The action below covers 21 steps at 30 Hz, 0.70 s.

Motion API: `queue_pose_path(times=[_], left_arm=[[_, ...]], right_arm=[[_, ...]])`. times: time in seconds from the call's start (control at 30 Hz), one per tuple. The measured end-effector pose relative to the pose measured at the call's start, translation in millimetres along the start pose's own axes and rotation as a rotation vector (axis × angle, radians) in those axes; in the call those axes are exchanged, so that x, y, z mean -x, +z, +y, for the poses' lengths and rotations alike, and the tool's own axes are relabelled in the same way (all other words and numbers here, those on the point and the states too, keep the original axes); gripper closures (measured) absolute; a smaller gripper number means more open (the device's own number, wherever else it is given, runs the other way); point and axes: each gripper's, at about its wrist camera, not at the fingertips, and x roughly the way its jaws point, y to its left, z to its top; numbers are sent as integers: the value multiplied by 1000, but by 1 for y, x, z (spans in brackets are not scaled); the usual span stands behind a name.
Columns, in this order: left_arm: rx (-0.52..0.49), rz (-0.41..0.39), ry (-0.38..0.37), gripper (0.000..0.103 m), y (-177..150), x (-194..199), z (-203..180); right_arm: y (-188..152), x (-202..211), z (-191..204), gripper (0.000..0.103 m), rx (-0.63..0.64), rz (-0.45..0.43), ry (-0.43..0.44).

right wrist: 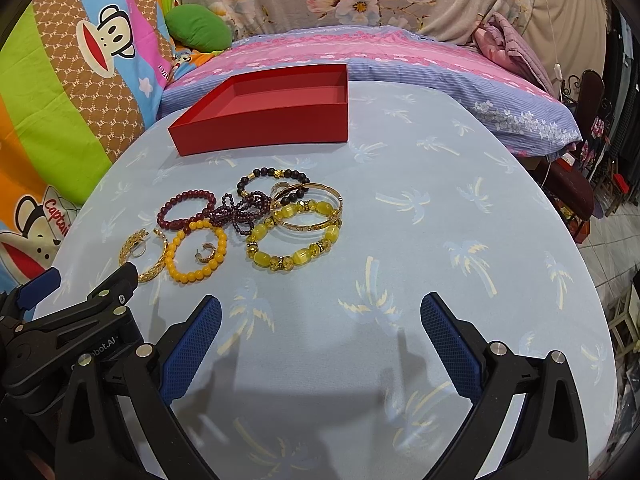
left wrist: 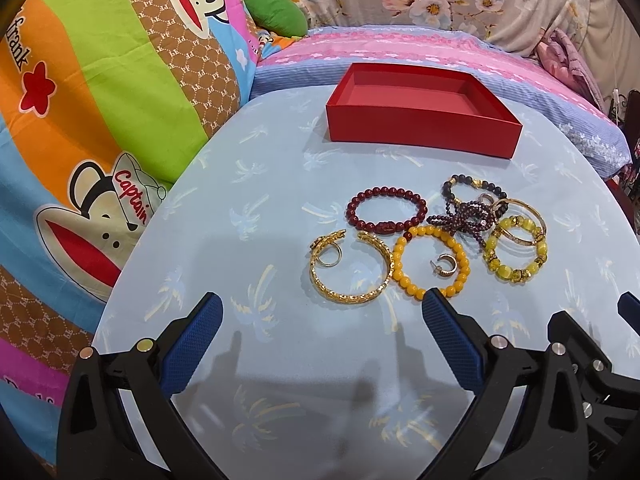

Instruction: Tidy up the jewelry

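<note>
my left tongs (left wrist: 322,312) are spread wide, holding nothing, blue pads (left wrist: 192,344) above the table (left wrist: 248,184). the right pad's tip overlaps the near edge of the yellow bead bracelet (left wrist: 430,264) in the left view; whether it touches i cannot tell. my right tongs (right wrist: 320,314) are also spread wide and bare, over bare cloth, well apart from the jewelry.

ahead of the left tongs lies a gold cuff (left wrist: 352,270) with a ring (left wrist: 330,257) inside its open end. just beside it is the yellow bead bracelet, a small hoop earring (left wrist: 440,266) lying within it. behind these sits a dark red bead bracelet (left wrist: 386,210), touching the yellow one.

to the right is a tangle: a purple bead strand (right wrist: 238,210), a black bead bracelet (right wrist: 272,182), a gold bangle (right wrist: 308,206) and a yellow glass bracelet (right wrist: 294,242), overlapping.

the red box (left wrist: 420,128) stands open and bare at the far side of the table, apart from the jewelry.
</note>
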Motion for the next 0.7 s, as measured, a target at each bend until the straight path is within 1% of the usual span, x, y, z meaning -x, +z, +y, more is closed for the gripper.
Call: queue_pose_path(times=[0.7], left_arm=[[8,11,-4,7,-5,-1,-1]], right_arm=[[-1,0,-2,7,-3,1,2]])
